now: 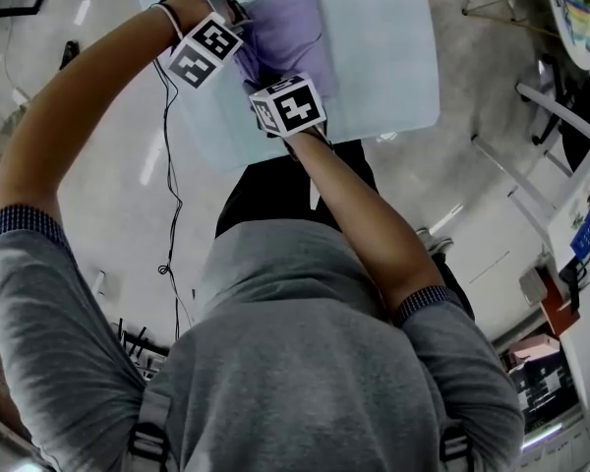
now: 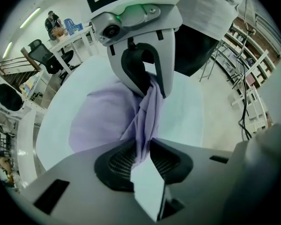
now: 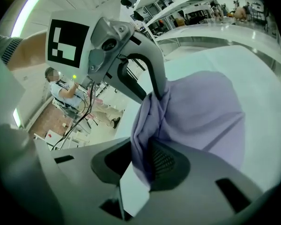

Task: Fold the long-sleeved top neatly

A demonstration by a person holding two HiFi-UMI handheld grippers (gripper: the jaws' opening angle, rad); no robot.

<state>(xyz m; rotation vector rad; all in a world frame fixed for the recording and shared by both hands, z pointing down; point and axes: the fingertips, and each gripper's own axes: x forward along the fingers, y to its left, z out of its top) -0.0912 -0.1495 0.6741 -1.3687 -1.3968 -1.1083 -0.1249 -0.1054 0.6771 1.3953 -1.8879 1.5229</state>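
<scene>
Arms [image 1: 366, 216] reach fwd over table [image 1: 393, 57]; L gripper [image 2: 146, 150] & R gripper [image 3: 145, 159] each pinch a bunched edge of top [image 1: 297, 20], which lies mid-table. Prob mid-fold. Next: lower edge flat, align, let go w/o dragging.

Left arm [image 1: 69, 116], right arm [image 1: 374, 214] reach to upper centre; left gripper [image 2: 141, 156], right gripper [image 3: 143, 161] close together, jaws clamping top [image 1: 295, 28].
</scene>
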